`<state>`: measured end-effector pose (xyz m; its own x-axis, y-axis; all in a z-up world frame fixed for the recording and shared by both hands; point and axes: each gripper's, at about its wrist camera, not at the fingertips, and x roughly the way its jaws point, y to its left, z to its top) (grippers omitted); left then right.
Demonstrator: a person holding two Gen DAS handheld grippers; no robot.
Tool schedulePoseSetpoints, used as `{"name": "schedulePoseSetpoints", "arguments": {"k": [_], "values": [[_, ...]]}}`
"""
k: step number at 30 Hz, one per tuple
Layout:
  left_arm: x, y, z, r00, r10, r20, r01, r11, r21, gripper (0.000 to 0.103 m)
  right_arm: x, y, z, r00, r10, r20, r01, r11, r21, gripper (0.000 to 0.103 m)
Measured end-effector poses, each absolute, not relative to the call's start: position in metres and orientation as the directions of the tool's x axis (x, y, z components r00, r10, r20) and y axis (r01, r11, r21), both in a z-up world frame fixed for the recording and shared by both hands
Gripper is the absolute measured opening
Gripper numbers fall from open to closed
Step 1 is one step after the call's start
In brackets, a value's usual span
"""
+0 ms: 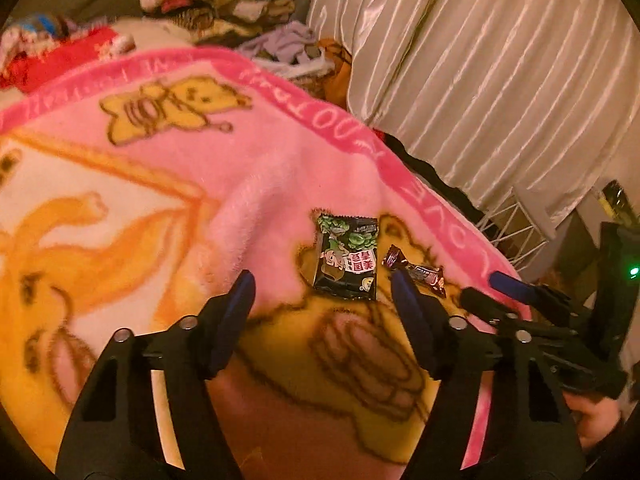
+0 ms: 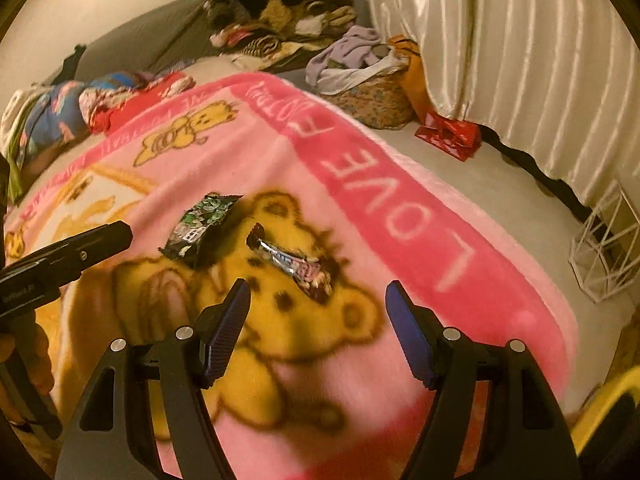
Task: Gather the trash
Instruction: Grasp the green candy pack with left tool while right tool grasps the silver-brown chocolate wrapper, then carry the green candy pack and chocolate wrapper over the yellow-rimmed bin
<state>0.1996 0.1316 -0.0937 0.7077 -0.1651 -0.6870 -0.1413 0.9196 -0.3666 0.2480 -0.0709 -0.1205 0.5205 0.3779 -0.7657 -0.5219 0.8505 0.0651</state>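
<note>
You are on the approach, nothing collected yet; two pieces of trash lie on the pink blanket (image 1: 280, 168), just beside each other but, as far as the views show, not touching. In the left wrist view the green-and-black snack packet (image 1: 347, 258) sits just right of centre, a little above the fingertips, with the small candy wrapper (image 1: 416, 272) close on its right; in the right wrist view the same packet (image 2: 202, 230) lies centre-left and the candy wrapper (image 2: 292, 264) at centre, just above the gap between the fingers.

Your left gripper (image 1: 322, 290) has its jaws apart, at a middling spread, with nothing between them; the packet lies just beyond the tips. Your right gripper (image 2: 318, 300) stands parted at a similar width, also empty; it shows again at the lower right of the left view, with part of your hand behind it.

Both claws tilt downward toward the blanket, side by side. The next move, I judge, calls for lowering each until one finger passes either side of its piece, left on the packet, right on the wrapper; then closing. The plush pile may snag a fingertip, so come down gently.
</note>
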Motion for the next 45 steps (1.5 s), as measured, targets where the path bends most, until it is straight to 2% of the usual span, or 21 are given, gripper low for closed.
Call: {"name": "schedulePoseSetpoints", "arguments": {"k": [3,8,11,12,13,16,21,22,23,27,30,38,45], "values": [[0.21,0.137,-0.102,0.69,-0.189,-0.699,-0.152,0.906,-0.395,0.048,0.26,-0.059,-0.132,0.51,0.359,-0.782,-0.529,0.848,0.044,0.067],[0.225,0.138,-0.115,0.667,-0.234,-0.708,-0.146,0.89,-0.432,0.045,0.275,-0.047,-0.15,0.493,0.316,-0.811,-0.542,0.841,-0.002,0.062],[0.232,0.135,-0.122,0.654,-0.248,-0.714,-0.148,0.884,-0.443,0.045,0.28,-0.047,-0.156,0.481,0.332,-0.811,-0.546,0.837,0.019,0.051],[0.234,0.133,-0.124,0.652,-0.246,-0.717,-0.15,0.885,-0.44,0.045,0.279,-0.047,-0.158,0.474,0.347,-0.809,-0.552,0.833,0.034,0.037],[0.235,0.131,-0.125,0.651,-0.246,-0.718,-0.151,0.885,-0.44,0.045,0.278,-0.048,-0.158,0.465,0.364,-0.807,-0.559,0.828,0.052,0.033],[0.238,0.127,-0.128,0.649,-0.247,-0.72,-0.15,0.886,-0.439,0.045,0.272,-0.051,-0.157,0.461,0.384,-0.8,-0.558,0.827,0.075,0.025],[0.237,0.122,-0.13,0.642,-0.258,-0.722,-0.149,0.882,-0.448,0.019,0.255,-0.066,-0.152,0.459,0.407,-0.79,-0.509,0.849,0.141,0.015],[0.236,0.12,-0.13,0.637,-0.263,-0.724,-0.145,0.882,-0.448,0.018,0.251,-0.07,-0.151,0.459,0.412,-0.787,-0.498,0.853,0.157,0.014],[0.235,0.118,-0.13,0.634,-0.264,-0.727,-0.138,0.886,-0.442,0.014,0.247,-0.075,-0.149,0.458,0.419,-0.784,-0.488,0.856,0.172,0.008],[0.228,0.11,-0.127,0.638,-0.275,-0.719,-0.125,0.885,-0.449,0.006,0.23,-0.089,-0.14,0.456,0.433,-0.778,-0.468,0.86,0.205,0.008],[0.219,0.102,-0.119,0.648,-0.277,-0.709,-0.106,0.889,-0.445,0.005,0.217,-0.099,-0.131,0.465,0.445,-0.765,-0.461,0.86,0.22,0.008],[0.193,0.073,-0.091,0.684,-0.279,-0.674,-0.032,0.912,-0.41,0.004,0.184,-0.137,-0.108,0.504,0.479,-0.719,-0.402,0.866,0.297,0.008],[0.177,0.045,-0.074,0.691,-0.306,-0.654,0.031,0.918,-0.396,0.004,0.159,-0.166,-0.093,0.537,0.458,-0.708,-0.376,0.882,0.285,0.008]]}}
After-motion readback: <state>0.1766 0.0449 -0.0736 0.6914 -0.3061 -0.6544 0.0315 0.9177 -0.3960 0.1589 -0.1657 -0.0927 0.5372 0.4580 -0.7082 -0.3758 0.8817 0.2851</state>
